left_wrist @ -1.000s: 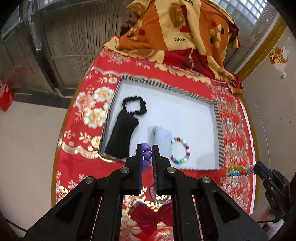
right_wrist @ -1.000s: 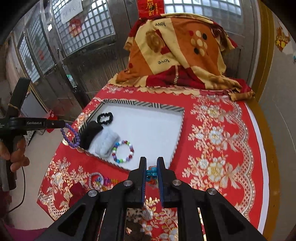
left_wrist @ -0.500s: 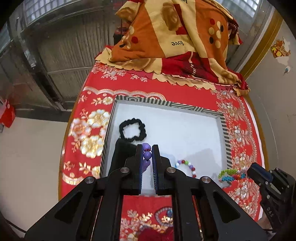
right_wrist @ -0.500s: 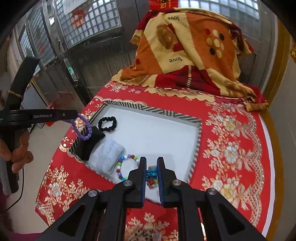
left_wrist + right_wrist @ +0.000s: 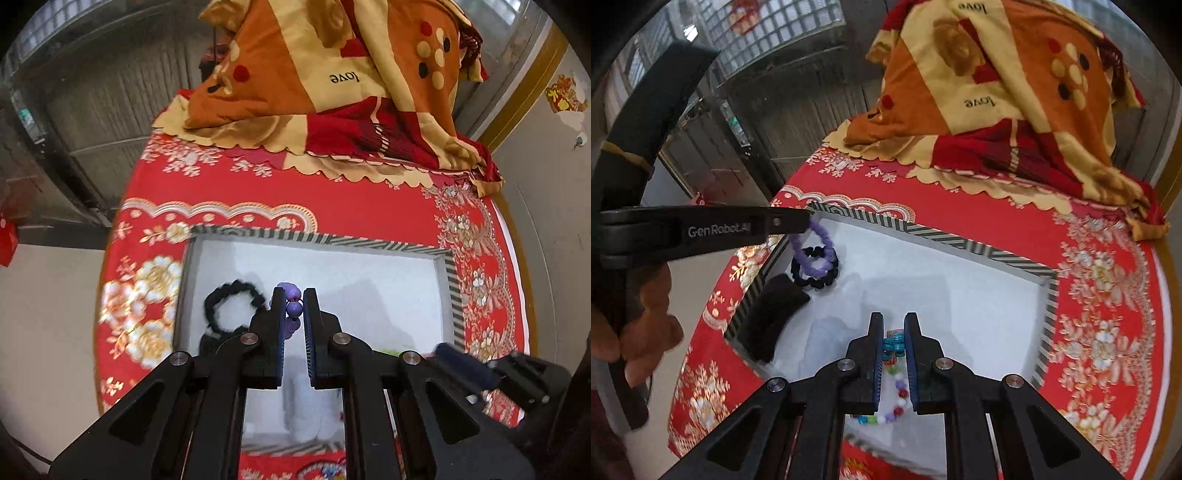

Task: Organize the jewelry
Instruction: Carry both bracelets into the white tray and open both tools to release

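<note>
My left gripper [image 5: 294,308] is shut on a purple bead bracelet [image 5: 293,309] and holds it above the left part of the white tray [image 5: 369,273]. In the right wrist view the left gripper [image 5: 807,226] comes in from the left with the purple bracelet [image 5: 812,254] hanging over a black bead bracelet [image 5: 815,271]. My right gripper [image 5: 894,341] is shut on a teal and multicolour bracelet [image 5: 894,345] above the tray's [image 5: 960,302] near part. A multicoloured bead bracelet [image 5: 892,402] lies in the tray below it.
A black cloth roll [image 5: 772,317] and a white roll [image 5: 827,343] lie in the tray. The black bracelet [image 5: 231,308] sits at the tray's left. A folded orange and red blanket [image 5: 332,85] lies at the far end of the red patterned tablecloth [image 5: 369,206].
Both grippers have moved forward over the tray with their bracelets. The purple bracelet now hangs above the black bracelet.
</note>
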A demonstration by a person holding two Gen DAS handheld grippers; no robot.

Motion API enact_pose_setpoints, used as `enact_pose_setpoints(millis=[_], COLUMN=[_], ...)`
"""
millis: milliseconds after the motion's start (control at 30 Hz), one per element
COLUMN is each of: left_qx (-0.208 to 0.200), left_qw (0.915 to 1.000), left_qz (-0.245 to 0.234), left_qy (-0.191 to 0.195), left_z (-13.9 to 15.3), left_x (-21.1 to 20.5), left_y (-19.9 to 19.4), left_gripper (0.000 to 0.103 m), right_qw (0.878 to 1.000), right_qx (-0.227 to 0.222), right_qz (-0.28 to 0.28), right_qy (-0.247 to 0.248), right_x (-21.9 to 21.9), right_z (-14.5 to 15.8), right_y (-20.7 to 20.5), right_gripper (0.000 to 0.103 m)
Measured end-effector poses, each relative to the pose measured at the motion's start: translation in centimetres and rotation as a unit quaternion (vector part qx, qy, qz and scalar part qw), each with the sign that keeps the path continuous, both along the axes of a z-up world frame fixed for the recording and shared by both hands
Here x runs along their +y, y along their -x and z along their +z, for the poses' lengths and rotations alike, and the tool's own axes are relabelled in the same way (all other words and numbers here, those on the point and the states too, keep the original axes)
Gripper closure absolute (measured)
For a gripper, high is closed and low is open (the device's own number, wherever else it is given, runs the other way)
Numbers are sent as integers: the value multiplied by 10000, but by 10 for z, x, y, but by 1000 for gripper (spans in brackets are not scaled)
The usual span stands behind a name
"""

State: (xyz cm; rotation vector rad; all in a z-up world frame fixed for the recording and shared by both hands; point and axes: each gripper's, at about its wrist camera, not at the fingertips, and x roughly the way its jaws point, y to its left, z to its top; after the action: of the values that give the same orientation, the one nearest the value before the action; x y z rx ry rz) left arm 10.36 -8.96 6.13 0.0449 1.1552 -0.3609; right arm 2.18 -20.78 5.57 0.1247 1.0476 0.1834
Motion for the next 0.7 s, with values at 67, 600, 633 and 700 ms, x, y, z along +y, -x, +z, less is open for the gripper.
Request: enact_pose_setpoints(millis=[67, 600, 633, 700], left_qx=[84, 822, 816, 759], left_qw=[9999, 9962, 9963, 9966], left_qz=[-42, 202, 206, 211], left_qy=[66, -189, -198, -236], left_z=[-7, -87, -87, -86], left_x=[-6, 4, 4, 4], left_y=[-9, -41, -41, -39], left_gripper=[95, 95, 95, 95], right_qw=[9999, 9938, 9937, 9929], right_qx=[90, 848, 853, 882], right_qz=[-67, -687, -697, -746], right_qy=[-90, -213, -221, -281], right_x=[-2, -48, -48, -50], right_z=[-10, -82, -83, -85], right_y=[-12, -72, -75, -80], right_gripper=[92, 92, 92, 92])
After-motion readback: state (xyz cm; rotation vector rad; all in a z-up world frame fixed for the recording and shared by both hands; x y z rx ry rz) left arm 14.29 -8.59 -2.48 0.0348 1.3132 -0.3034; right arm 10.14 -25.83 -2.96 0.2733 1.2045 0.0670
